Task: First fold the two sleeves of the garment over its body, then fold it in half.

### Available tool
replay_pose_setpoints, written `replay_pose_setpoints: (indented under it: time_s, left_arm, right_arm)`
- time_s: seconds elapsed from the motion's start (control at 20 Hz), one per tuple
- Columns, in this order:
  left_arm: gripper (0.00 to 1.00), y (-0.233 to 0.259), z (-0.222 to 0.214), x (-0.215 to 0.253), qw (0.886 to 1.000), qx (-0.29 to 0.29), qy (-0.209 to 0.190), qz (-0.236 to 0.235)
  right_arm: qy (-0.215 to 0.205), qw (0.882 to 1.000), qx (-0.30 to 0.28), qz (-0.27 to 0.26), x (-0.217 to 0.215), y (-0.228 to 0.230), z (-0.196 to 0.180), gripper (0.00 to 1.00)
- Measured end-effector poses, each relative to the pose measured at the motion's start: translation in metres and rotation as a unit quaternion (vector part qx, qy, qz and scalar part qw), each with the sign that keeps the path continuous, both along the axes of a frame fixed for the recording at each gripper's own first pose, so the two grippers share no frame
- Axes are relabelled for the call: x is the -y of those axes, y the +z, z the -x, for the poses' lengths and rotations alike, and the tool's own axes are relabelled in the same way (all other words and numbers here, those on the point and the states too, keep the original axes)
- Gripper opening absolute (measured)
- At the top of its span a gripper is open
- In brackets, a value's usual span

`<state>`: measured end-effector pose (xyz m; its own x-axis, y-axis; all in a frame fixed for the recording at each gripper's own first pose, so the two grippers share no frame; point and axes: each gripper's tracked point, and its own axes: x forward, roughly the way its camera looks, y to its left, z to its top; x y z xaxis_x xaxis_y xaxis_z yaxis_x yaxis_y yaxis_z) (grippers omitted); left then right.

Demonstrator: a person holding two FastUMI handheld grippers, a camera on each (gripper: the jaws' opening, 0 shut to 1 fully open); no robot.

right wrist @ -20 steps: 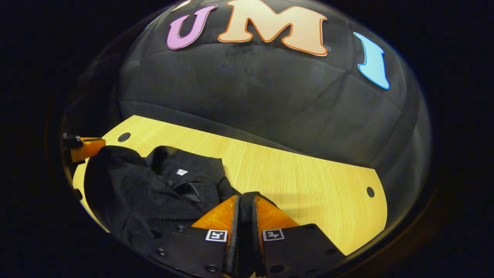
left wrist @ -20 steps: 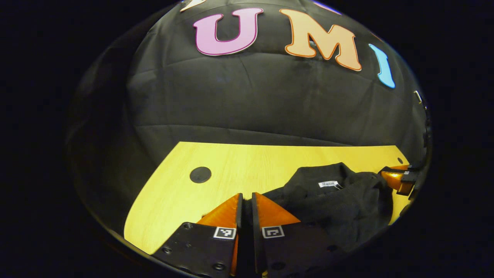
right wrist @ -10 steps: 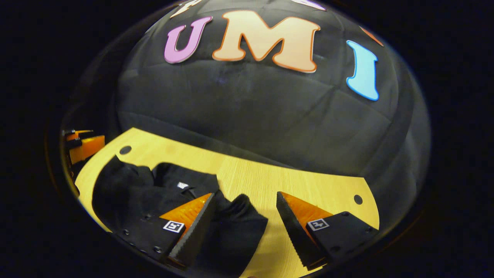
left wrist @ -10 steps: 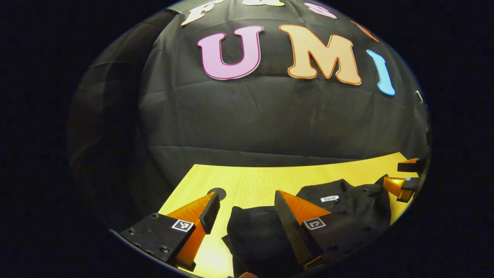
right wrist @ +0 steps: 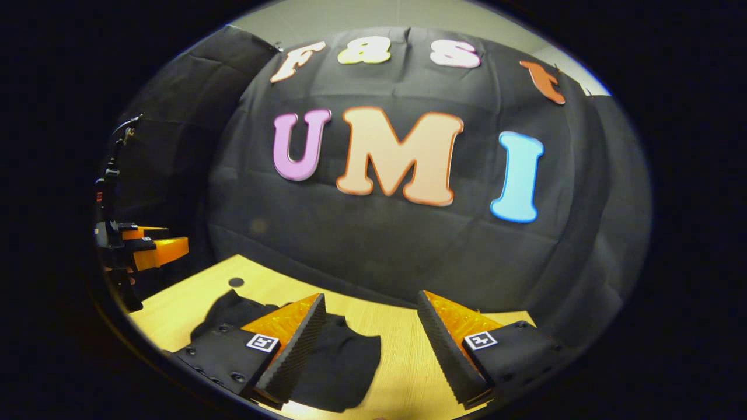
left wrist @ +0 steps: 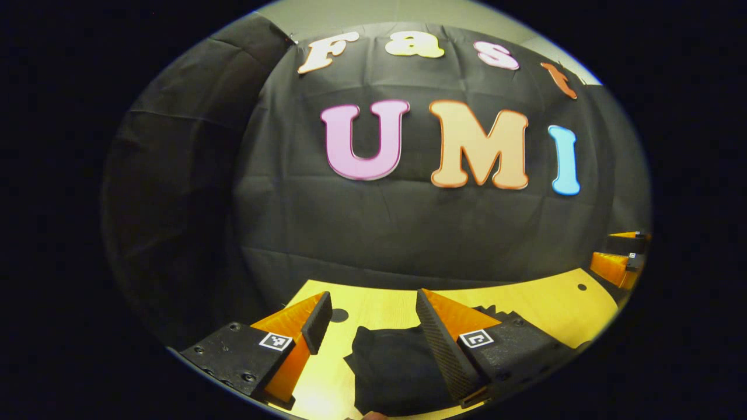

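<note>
Release is what changed: both tongs, left [left wrist: 373,318] and right [right wrist: 372,318], now gape wide and lifted off the black knit garment [right wrist: 338,361], lying at lower centre on the yellow wooden table [left wrist: 543,300], the fold seemingly finished.

— What blocks the way over the wooden table [left wrist: 543,303]?
— A dark garment [left wrist: 397,367] lies flat on it, low, with open air above. The left gripper [left wrist: 370,318] hangs over it with fingers spread wide and nothing between them.
— And on the other side?
— The right gripper [right wrist: 370,326] hovers likewise, parted and holding nothing, above the cloth [right wrist: 344,361]. Bare tabletop [right wrist: 402,361] runs between its fingers. The booth's black wall [right wrist: 379,245] closes off the far edge.
</note>
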<state>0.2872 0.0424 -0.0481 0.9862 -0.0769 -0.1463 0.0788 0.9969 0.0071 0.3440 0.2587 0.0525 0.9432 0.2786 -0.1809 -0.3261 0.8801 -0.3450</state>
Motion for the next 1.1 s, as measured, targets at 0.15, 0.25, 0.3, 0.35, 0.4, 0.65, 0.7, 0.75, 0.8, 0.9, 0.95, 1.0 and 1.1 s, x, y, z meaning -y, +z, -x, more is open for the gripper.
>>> replay_pose_setpoints:
  time_s: [0.15, 0.25, 0.3, 0.35, 0.4, 0.65, 0.7, 0.75, 0.8, 0.9, 0.95, 1.0, 1.1]
  left_arm:
    - [0.87, 0.034, 0.046, -0.01, 0.999, 0.039, 0.006, 0.0]
    - [0.87, 0.043, 0.073, -0.015, 0.999, 0.048, 0.004, 0.003]
    - [0.89, 0.044, 0.09, -0.016, 0.999, 0.046, 0.003, 0.005]
    - [0.87, 0.043, 0.105, -0.017, 0.999, 0.044, 0.002, 0.007]
    - [0.87, 0.041, 0.12, -0.016, 0.999, 0.04, 0.0, 0.006]
    - [0.89, 0.024, 0.183, -0.016, 0.999, 0.027, 0.005, -0.039]
    - [0.89, 0.022, 0.193, -0.014, 0.999, 0.027, 0.005, -0.044]
    - [0.87, 0.02, 0.203, -0.011, 0.999, 0.027, 0.004, -0.046]
    - [0.87, 0.015, 0.212, -0.007, 0.999, 0.024, 0.003, -0.045]
    - [0.87, 0.002, 0.228, 0.003, 0.999, 0.007, -0.004, -0.034]
    - [0.9, -0.004, 0.236, 0.008, 1.0, -0.002, -0.007, -0.026]
    - [0.9, -0.009, 0.241, 0.01, 1.0, -0.009, -0.007, -0.019]
    - [0.9, -0.015, 0.25, 0.014, 1.0, -0.018, -0.008, -0.004]
  right_arm:
    - [0.016, 0.999, 0.018, -0.03, -0.001, 0.018, 0.045, 1.0]
    - [0.014, 0.999, 0.022, -0.046, 0.004, 0.022, 0.076, 0.99]
    - [0.01, 0.998, 0.023, -0.058, 0.009, 0.02, 0.093, 0.99]
    - [0.008, 0.998, 0.023, -0.066, 0.014, 0.017, 0.106, 0.99]
    - [0.001, 0.997, 0.023, -0.074, 0.022, 0.011, 0.123, 1.0]
    - [-0.023, 0.997, 0.016, -0.07, 0.064, -0.031, 0.194, 1.0]
    - [-0.033, 0.997, 0.006, -0.07, 0.074, -0.043, 0.206, 1.0]
    - [-0.041, 0.997, 0.006, -0.072, 0.082, -0.049, 0.217, 1.0]
    - [-0.045, 0.996, 0.006, -0.072, 0.085, -0.055, 0.227, 1.0]
    - [-0.049, 0.996, -0.002, -0.071, 0.086, -0.069, 0.246, 1.0]
    - [-0.05, 0.996, -0.003, -0.077, 0.086, -0.072, 0.253, 0.99]
    - [-0.049, 0.995, -0.008, -0.086, 0.085, -0.074, 0.259, 0.98]
    - [-0.045, 0.993, -0.023, -0.105, 0.084, -0.082, 0.269, 0.99]
